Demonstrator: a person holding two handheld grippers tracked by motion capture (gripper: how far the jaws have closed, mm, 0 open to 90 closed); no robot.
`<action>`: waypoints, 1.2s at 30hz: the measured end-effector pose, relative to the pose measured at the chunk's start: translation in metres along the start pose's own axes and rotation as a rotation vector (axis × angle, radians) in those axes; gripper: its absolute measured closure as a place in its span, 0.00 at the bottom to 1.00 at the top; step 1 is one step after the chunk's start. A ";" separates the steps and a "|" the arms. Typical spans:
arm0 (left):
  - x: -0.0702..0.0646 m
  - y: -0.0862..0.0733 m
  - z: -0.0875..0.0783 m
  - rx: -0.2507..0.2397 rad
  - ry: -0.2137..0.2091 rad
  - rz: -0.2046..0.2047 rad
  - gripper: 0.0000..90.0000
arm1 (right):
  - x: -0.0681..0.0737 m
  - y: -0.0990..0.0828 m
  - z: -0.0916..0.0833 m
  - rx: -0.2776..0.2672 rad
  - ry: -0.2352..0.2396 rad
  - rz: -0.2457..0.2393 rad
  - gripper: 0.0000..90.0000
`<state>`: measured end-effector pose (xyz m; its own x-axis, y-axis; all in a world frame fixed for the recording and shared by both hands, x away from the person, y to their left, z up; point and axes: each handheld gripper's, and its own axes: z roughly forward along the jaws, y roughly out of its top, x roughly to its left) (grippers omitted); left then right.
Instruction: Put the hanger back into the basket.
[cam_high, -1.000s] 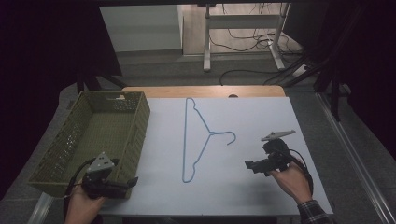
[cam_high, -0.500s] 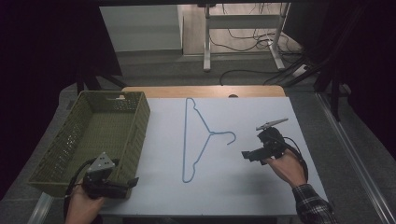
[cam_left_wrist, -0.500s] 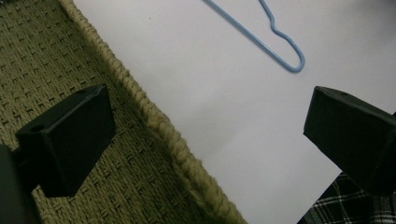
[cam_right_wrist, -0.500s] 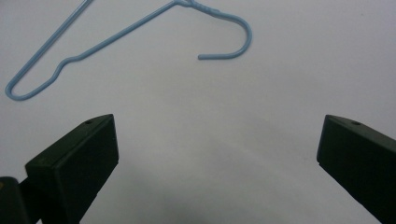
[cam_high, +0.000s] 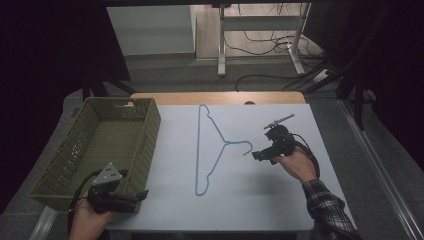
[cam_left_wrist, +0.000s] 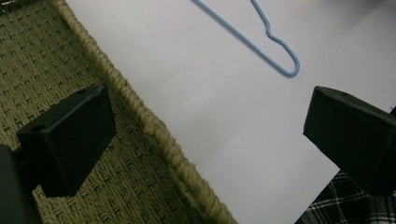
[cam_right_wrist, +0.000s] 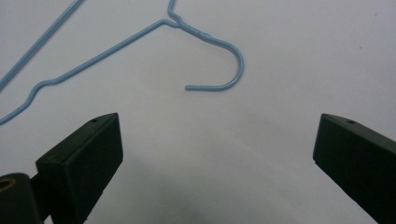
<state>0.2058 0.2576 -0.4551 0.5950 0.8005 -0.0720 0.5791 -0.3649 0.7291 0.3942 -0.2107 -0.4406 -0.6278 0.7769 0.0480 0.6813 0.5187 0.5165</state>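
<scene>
A light blue wire hanger (cam_high: 210, 150) lies flat on the white table top (cam_high: 260, 200), its hook (cam_right_wrist: 219, 60) pointing right. My right gripper (cam_high: 260, 155) hovers just right of the hook, open, jaws wide with nothing between them. My left gripper (cam_high: 132, 196) rests at the near left by the corner of a green woven basket (cam_high: 75, 155), open as well; in the left gripper view its jaws straddle the basket's rim (cam_left_wrist: 159, 135), and the hanger's lower corner (cam_left_wrist: 287, 65) lies farther off.
The basket stands along the table's left side with nothing seen inside it. A wooden table edge (cam_high: 220, 97) runs along the back. Beyond it stand a metal desk frame (cam_high: 260, 30) and floor cables (cam_high: 280, 80).
My right gripper has moved up and to the left, closing in on the hanger's hook. The left gripper and the hanger have stayed in place.
</scene>
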 end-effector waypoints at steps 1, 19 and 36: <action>0.000 0.000 0.000 0.000 0.000 -0.001 0.03 | 0.000 0.002 0.002 0.008 -0.001 0.002 0.02; 0.002 0.000 -0.001 -0.003 0.000 -0.003 0.03 | -0.009 0.032 0.031 0.112 -0.038 0.045 0.00; 0.002 0.000 -0.001 -0.001 -0.001 -0.007 0.03 | -0.010 0.053 0.060 0.194 -0.092 0.035 0.21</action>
<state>0.2062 0.2603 -0.4546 0.5914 0.8027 -0.0774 0.5826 -0.3589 0.7292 0.4593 -0.1700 -0.4646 -0.5715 0.8204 -0.0194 0.7674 0.5426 0.3417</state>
